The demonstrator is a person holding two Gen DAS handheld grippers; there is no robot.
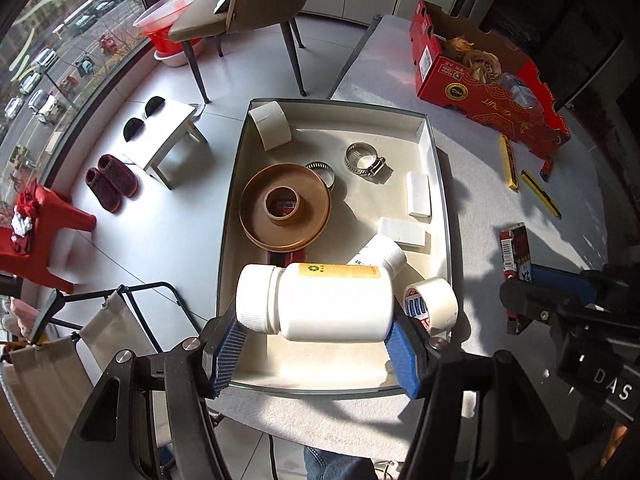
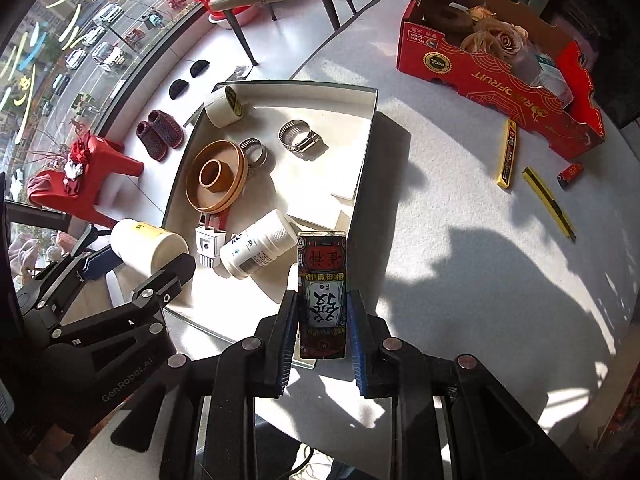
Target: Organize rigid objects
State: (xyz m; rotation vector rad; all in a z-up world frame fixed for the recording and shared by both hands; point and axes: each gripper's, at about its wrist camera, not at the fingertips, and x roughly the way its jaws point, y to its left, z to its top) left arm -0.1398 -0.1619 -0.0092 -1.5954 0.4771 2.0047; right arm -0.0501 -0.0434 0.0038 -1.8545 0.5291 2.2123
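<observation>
From the left wrist, my left gripper point(image 1: 316, 344) clamps the smooth white plastic bottle point(image 1: 320, 300) endwise above the shallow white tray point(image 1: 434, 152); light, rigid, probably slippery. From the right wrist, my right gripper point(image 2: 322, 340) pinches the stiff red-and-black card box point(image 2: 322, 292) by its narrow sides at the tray's edge.

The left gripper point(image 1: 318, 344) holds a large white bottle point(image 1: 316, 300) sideways between its blue pads point(image 1: 230, 350), cap to the left, above the near end of a shallow white tray point(image 1: 434, 152). Just behind it lies a smaller white bottle point(image 1: 380, 254), and a roll of pale tape point(image 1: 434, 304) sits at its right end. Farther in the tray are a brown ring-shaped dish point(image 1: 285, 212), two metal hose clamps point(image 1: 365, 159), another tape roll point(image 1: 270, 125) and two white blocks point(image 1: 418, 194). To the right, the right gripper point(image 1: 560, 296) grips a red card box point(image 1: 516, 252) over the grey table point(image 1: 480, 200).
</observation>
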